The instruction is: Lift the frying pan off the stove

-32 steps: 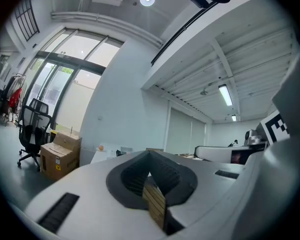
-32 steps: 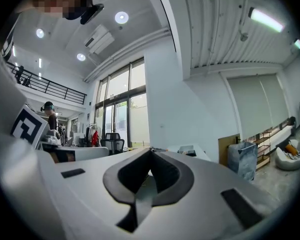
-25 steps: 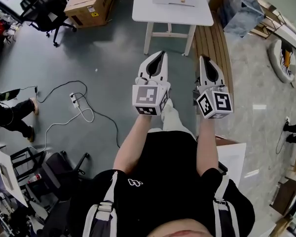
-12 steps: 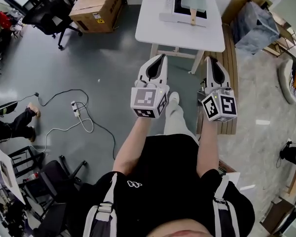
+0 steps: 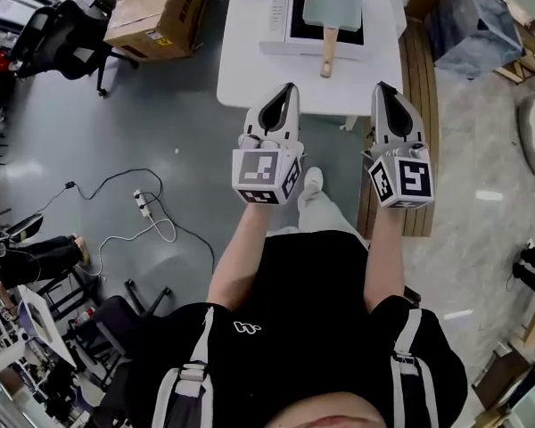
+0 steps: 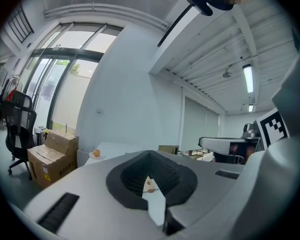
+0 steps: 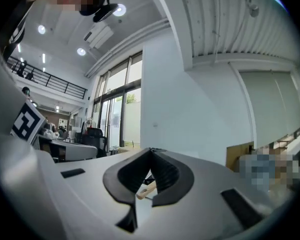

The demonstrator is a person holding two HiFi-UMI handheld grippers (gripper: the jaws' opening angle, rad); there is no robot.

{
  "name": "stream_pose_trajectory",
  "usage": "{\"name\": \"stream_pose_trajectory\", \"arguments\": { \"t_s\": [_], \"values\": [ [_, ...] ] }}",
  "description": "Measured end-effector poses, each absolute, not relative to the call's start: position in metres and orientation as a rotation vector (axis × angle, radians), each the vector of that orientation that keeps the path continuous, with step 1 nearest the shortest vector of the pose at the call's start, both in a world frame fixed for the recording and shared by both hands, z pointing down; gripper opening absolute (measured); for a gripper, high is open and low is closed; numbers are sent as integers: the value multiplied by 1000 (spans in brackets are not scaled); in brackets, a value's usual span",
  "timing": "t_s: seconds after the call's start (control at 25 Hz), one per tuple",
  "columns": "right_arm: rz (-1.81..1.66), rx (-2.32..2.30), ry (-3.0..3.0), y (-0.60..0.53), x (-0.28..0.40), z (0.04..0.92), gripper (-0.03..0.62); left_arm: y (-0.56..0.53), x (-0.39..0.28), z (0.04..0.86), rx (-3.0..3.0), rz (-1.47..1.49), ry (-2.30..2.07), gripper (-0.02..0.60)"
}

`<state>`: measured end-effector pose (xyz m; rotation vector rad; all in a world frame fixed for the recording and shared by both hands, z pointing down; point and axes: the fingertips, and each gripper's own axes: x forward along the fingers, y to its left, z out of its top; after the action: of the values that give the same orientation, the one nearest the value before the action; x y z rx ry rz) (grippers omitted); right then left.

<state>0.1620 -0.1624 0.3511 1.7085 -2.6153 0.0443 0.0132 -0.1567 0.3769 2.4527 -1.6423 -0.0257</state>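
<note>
A rectangular grey frying pan (image 5: 332, 0) with a wooden handle (image 5: 326, 52) sits on a white stove with a black top (image 5: 281, 16), on a white table (image 5: 250, 69) at the top of the head view. My left gripper (image 5: 291, 87) and right gripper (image 5: 380, 87) are held side by side above the table's near edge, short of the handle, which points at the gap between them. Both are shut with nothing in them. A bit of the wooden handle (image 6: 150, 184) shows through the left jaws' opening, and the handle (image 7: 146, 190) also shows through the right one.
A cardboard box (image 5: 152, 12) and a black office chair (image 5: 58, 34) stand left of the table. A wooden bench (image 5: 417, 87) and a grey bag (image 5: 477, 16) lie to its right. A power strip with cables (image 5: 143, 205) lies on the floor at the left.
The person has stepped toward the table; the stove and pan have come fully into view. Both grippers stay shut and now reach the table's near edge.
</note>
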Motion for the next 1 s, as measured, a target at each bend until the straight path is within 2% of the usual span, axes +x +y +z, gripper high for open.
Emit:
{"name": "stream_pose_trajectory", "arguments": {
  "t_s": [0.16, 0.4, 0.68, 1.0],
  "values": [
    [-13, 1622, -2664, -202, 165, 341, 5, -194, 23, 371, 2434, -10, -1670, 12],
    [75, 1590, -2728, -234, 159, 350, 5, -225, 17, 373, 2412, 40, -1676, 12],
    [156, 1602, -2734, -253, 171, 355, 5, -250, 30, 370, 2418, -49, -1556, 12],
    [97, 1566, -2726, -272, 154, 351, 5, -277, 21, 378, 2415, -74, -1490, 12]
  ]
}}
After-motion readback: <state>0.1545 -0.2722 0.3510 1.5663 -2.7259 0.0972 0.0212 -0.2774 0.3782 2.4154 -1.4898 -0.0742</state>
